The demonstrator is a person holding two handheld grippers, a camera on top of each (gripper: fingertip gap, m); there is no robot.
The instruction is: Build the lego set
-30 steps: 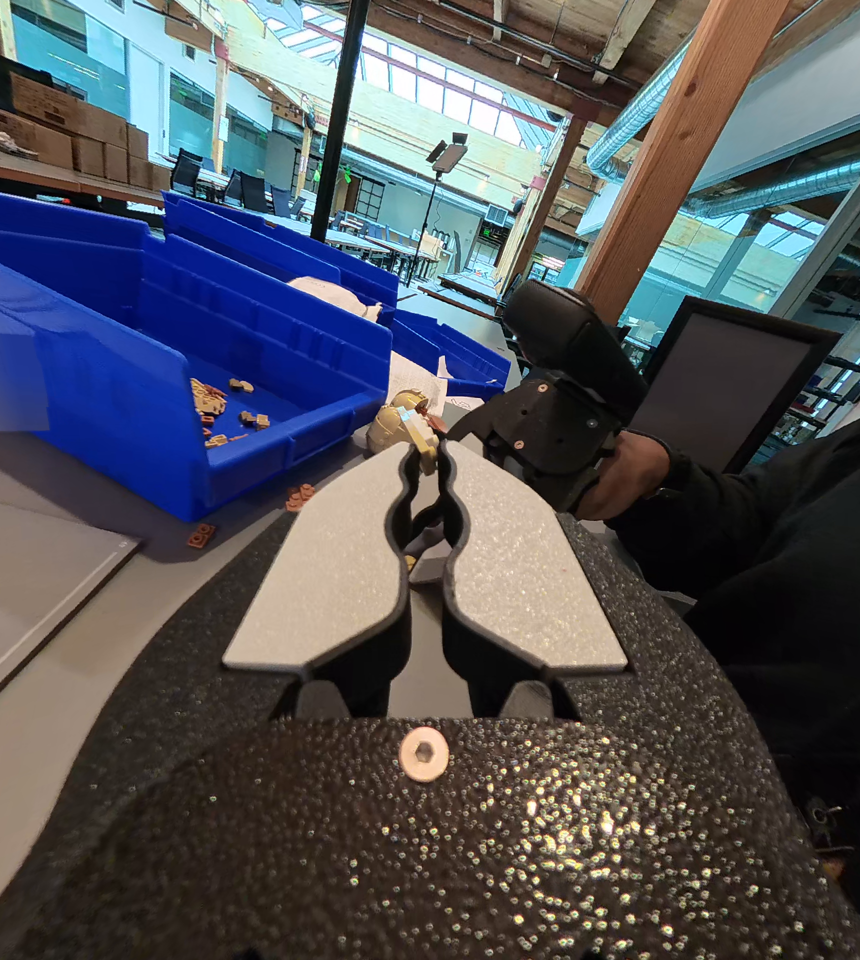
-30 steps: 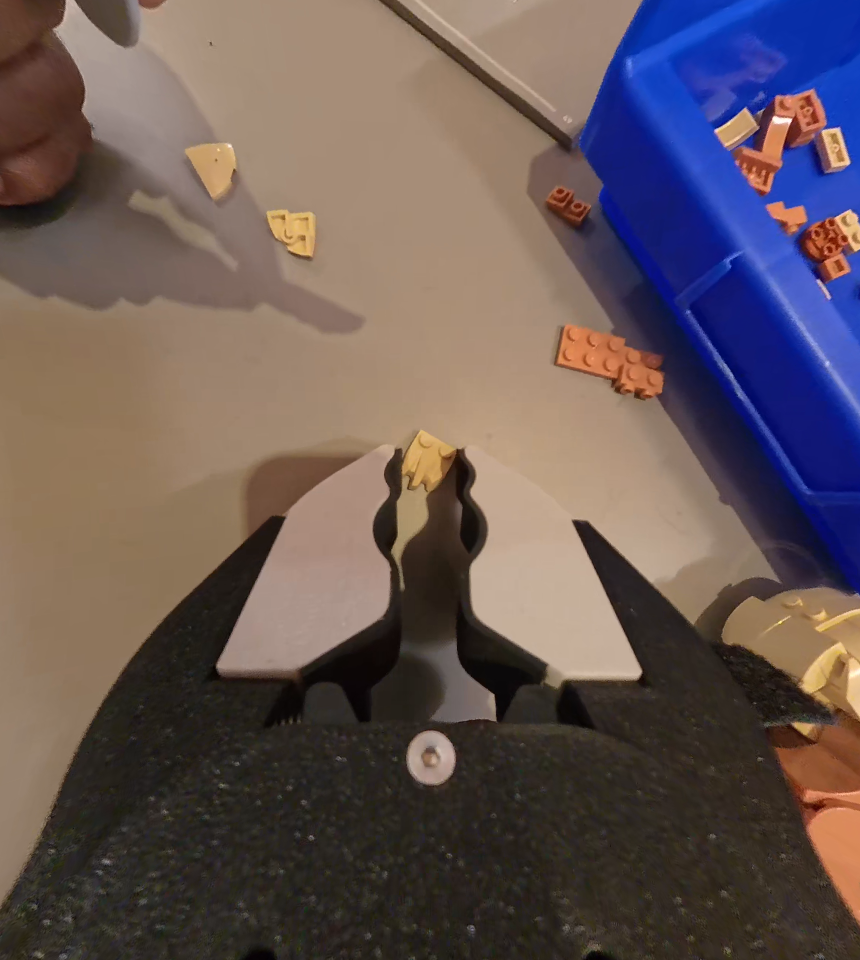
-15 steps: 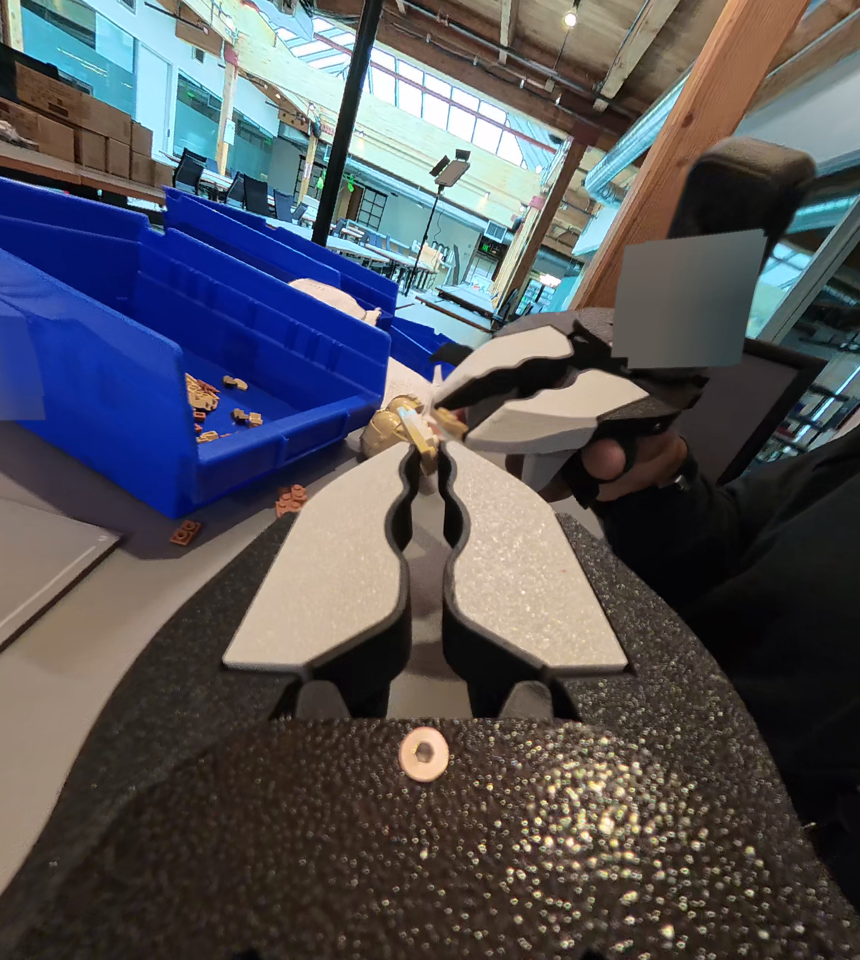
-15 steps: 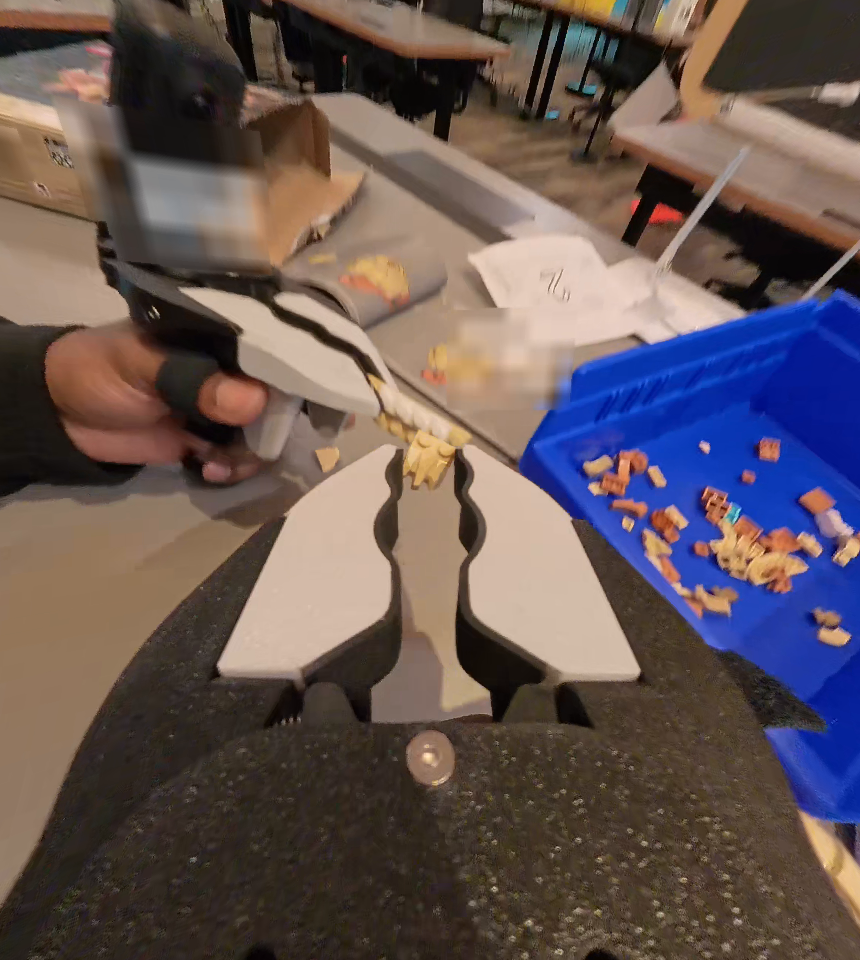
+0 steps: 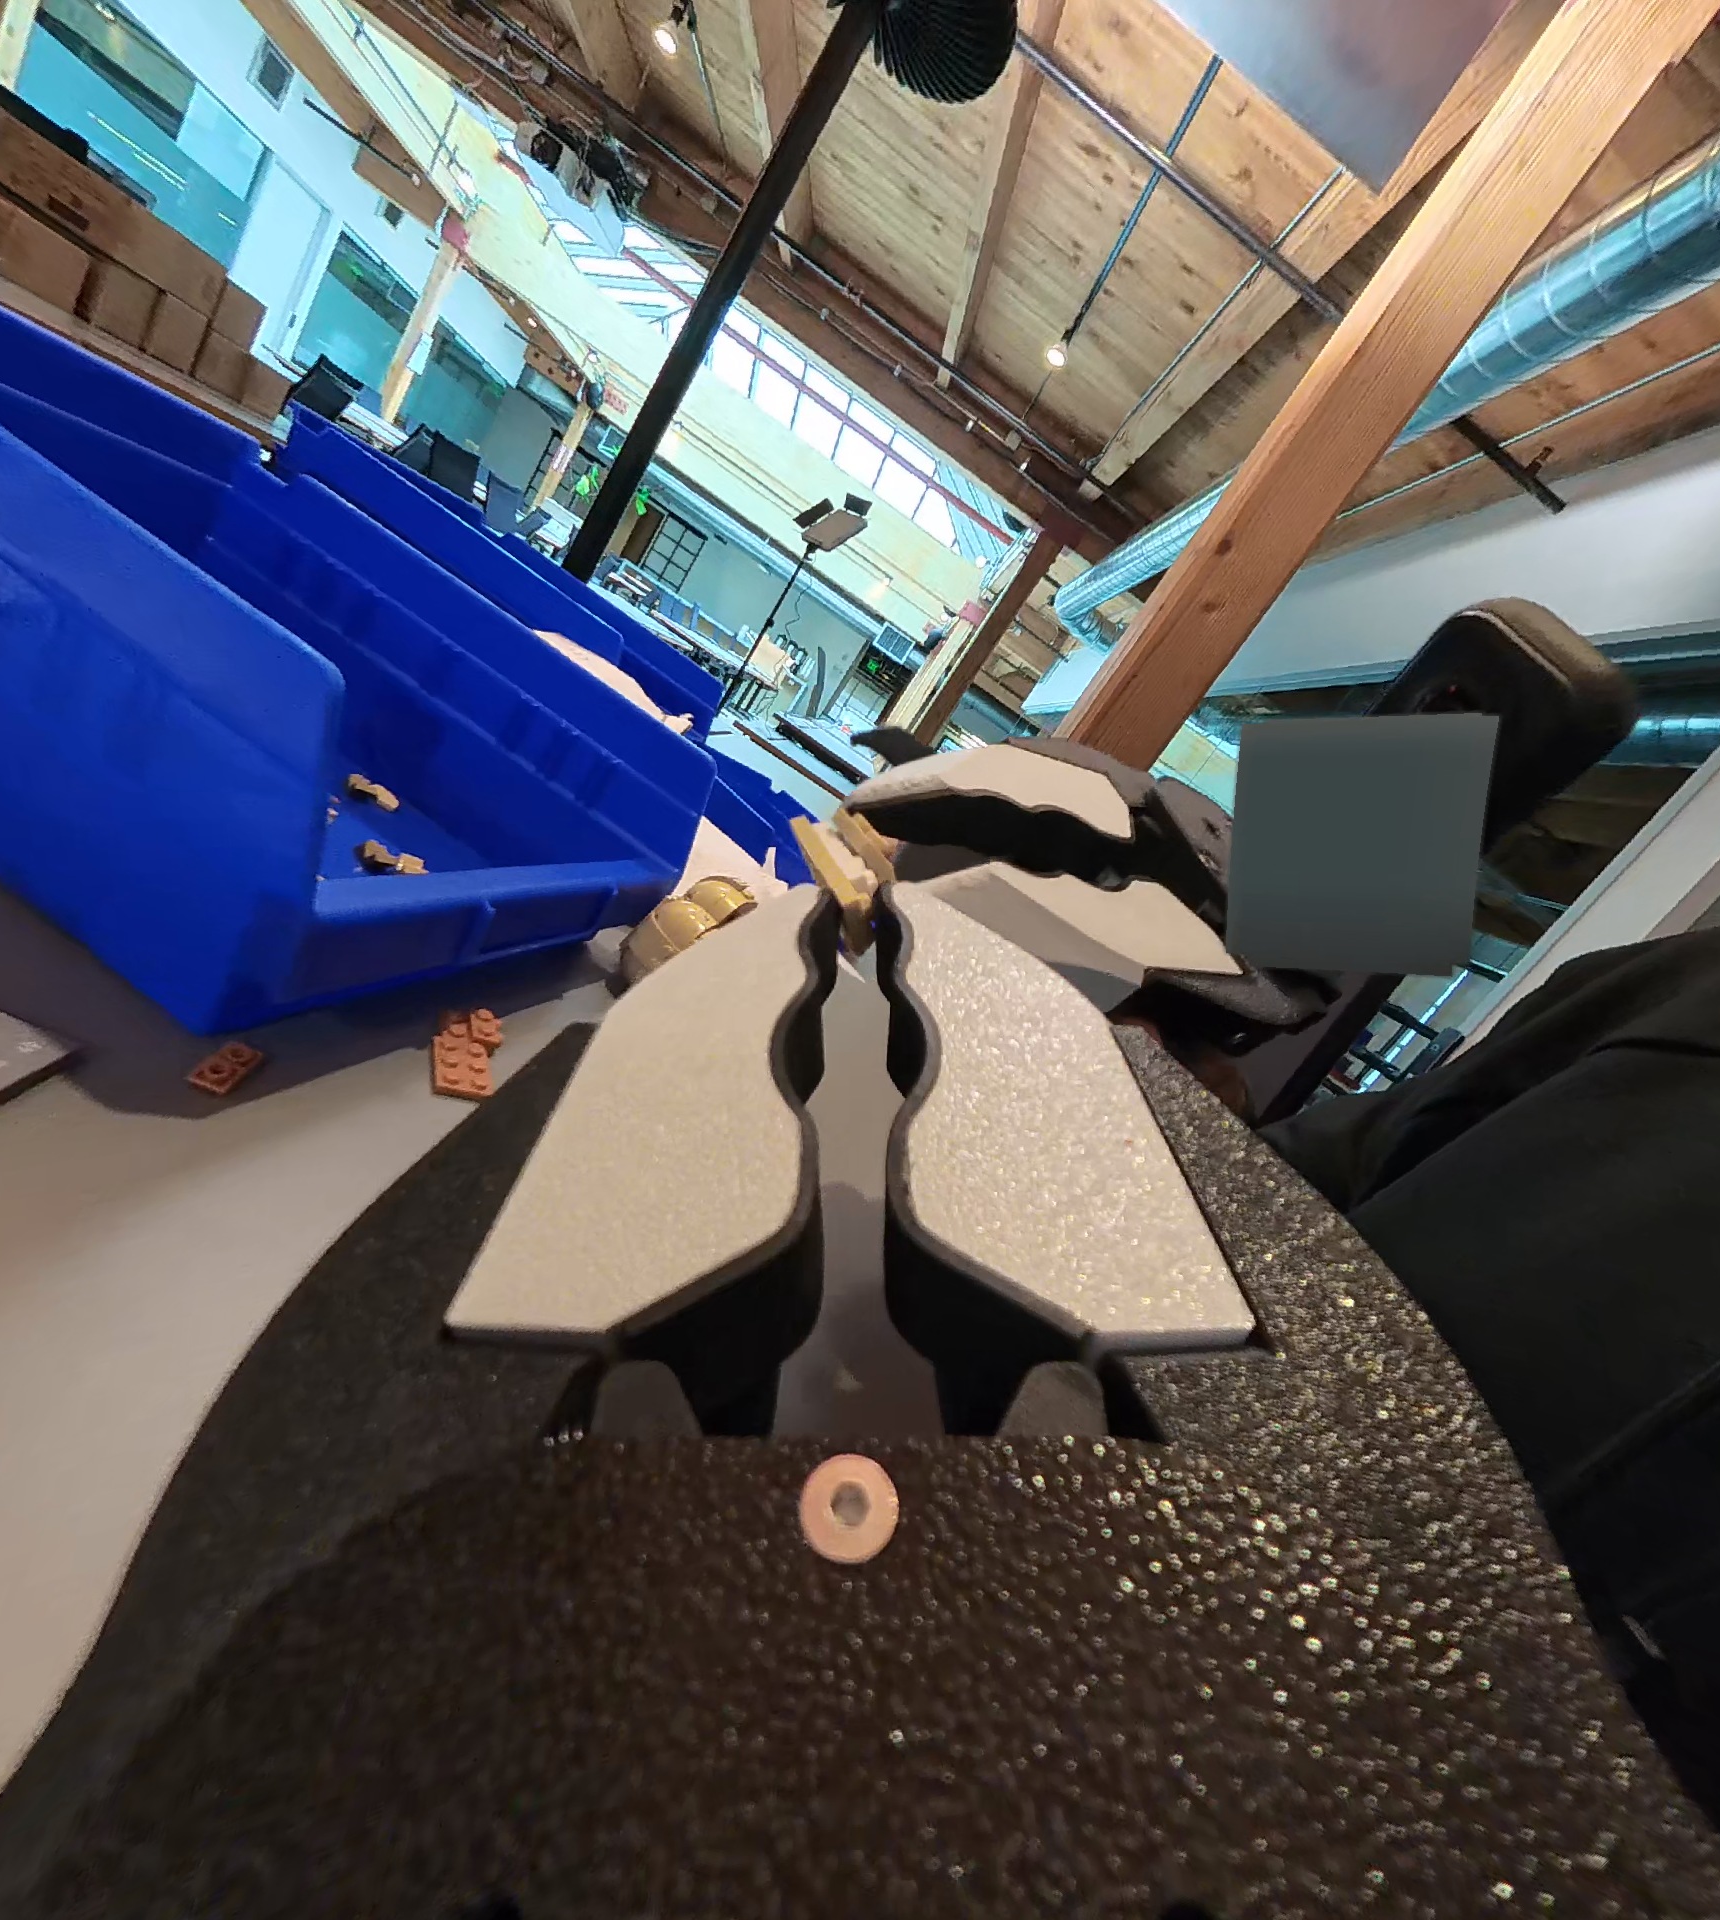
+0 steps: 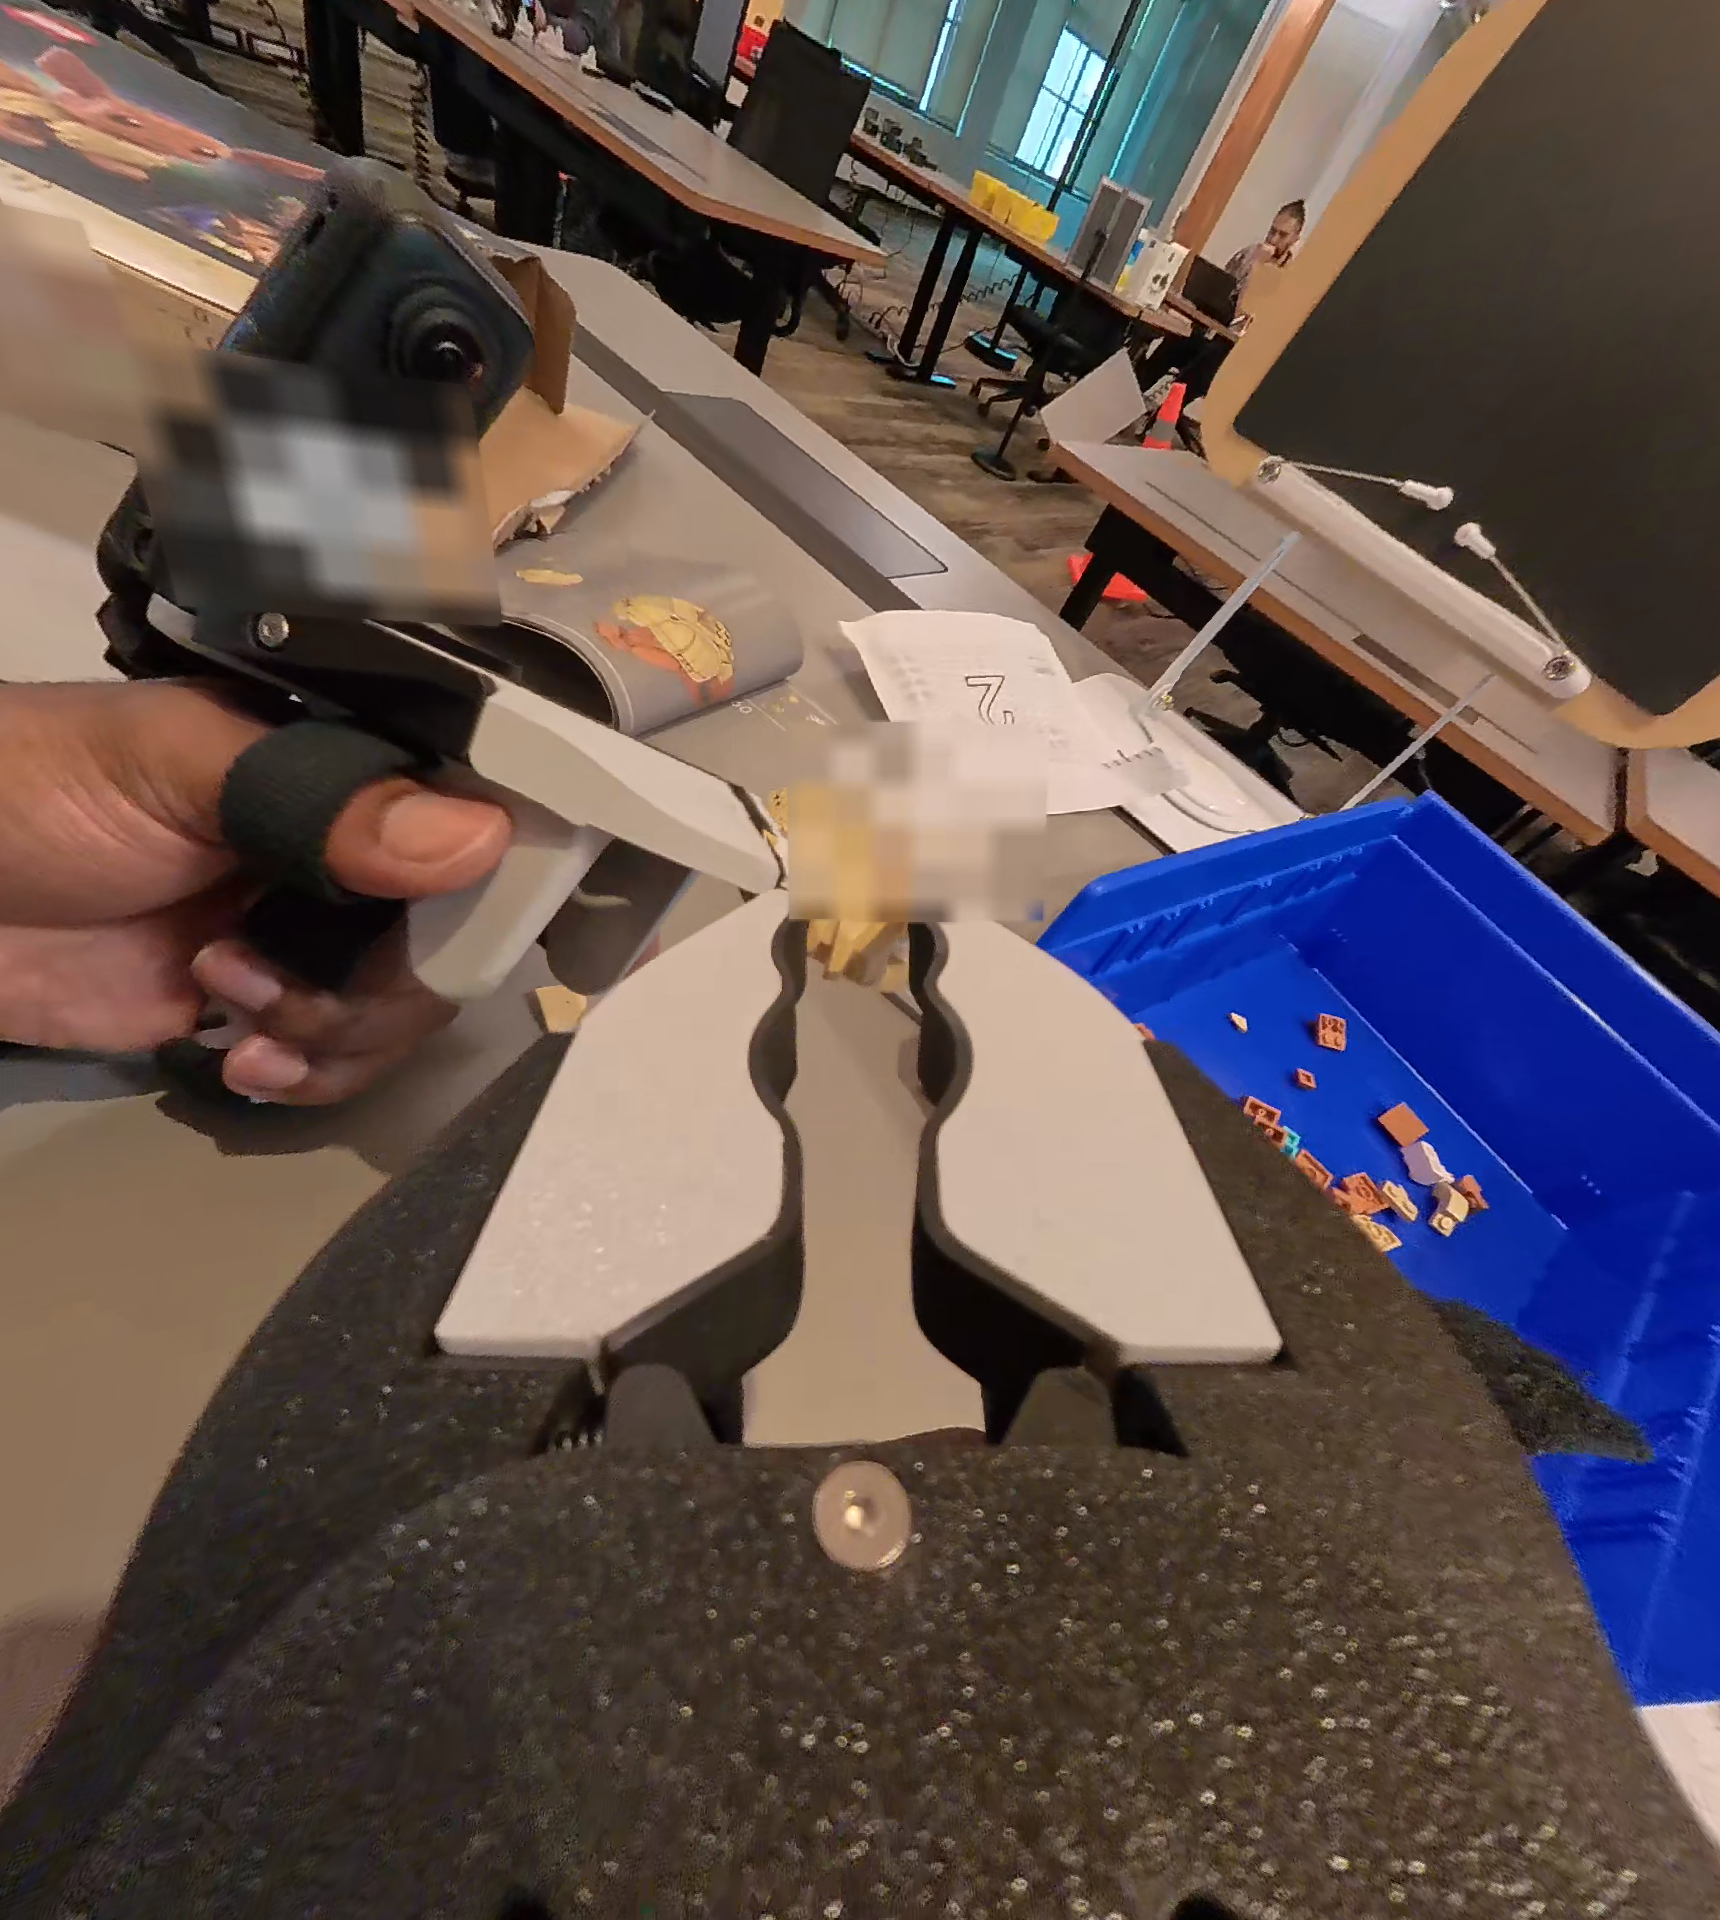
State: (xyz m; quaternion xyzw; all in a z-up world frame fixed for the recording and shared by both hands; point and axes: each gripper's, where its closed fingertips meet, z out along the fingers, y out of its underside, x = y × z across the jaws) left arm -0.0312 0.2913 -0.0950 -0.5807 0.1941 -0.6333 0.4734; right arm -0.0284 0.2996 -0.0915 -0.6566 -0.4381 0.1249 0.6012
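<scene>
My left gripper [image 5: 851,920] is shut on a small tan lego piece [image 5: 838,881], held up above the grey table [image 5: 160,1299]. My right gripper [image 6: 856,935] is shut on another tan lego piece [image 6: 851,954]. The two grippers meet tip to tip, and the tan pieces touch or nearly touch. The right gripper [image 5: 877,844] shows in the left wrist view, coming in from the right. The left gripper [image 6: 768,836] shows in the right wrist view, held by a hand [image 6: 108,842]. A mosaic patch hides most of the joint there.
A blue bin [image 5: 212,831] with several loose tan and brown pieces stands to the left; it also shows in the right wrist view [image 6: 1614,1299]. Brown plates [image 5: 466,1049] and a tan domed assembly [image 5: 692,920] lie on the table. An instruction booklet [image 6: 690,644] and paper [image 6: 981,675] lie behind. My two grippers' fingertips are within a few centimetres of each other.
My right gripper has lifted its tan piece off the table and swung up to face the left gripper. The left gripper has tilted upward. The two tips have come together.
</scene>
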